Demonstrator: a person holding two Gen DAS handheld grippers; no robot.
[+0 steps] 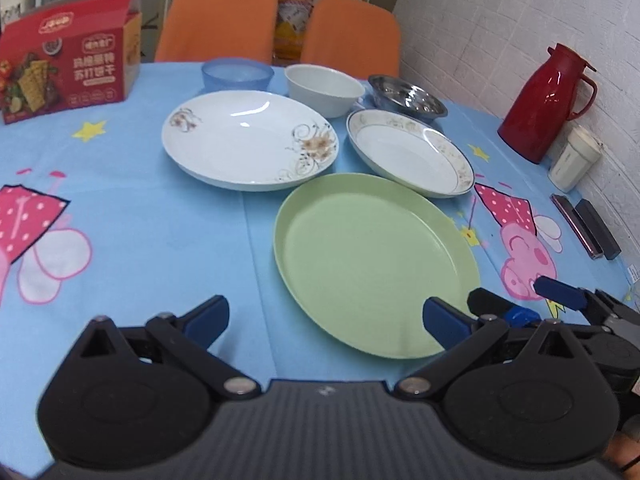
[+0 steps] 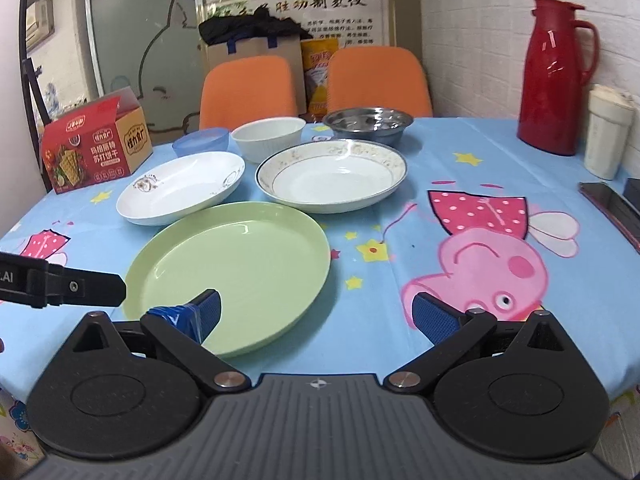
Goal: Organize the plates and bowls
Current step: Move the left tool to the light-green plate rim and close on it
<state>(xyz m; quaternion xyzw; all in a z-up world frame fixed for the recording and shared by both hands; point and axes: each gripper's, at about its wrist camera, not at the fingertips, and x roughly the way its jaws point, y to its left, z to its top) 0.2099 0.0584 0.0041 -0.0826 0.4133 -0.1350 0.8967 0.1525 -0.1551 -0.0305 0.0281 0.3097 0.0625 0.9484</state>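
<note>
A green plate lies nearest on the blue tablecloth. Behind it lie a white floral plate and a gold-rimmed white plate. At the back stand a blue plastic bowl, a white bowl and a steel bowl. My left gripper is open and empty by the green plate's near edge. My right gripper is open and empty, its left finger over the green plate's rim.
A red cracker box stands back left. A red thermos and a cream cup stand at the right by the wall. Dark flat items lie at the right edge. Two orange chairs stand behind.
</note>
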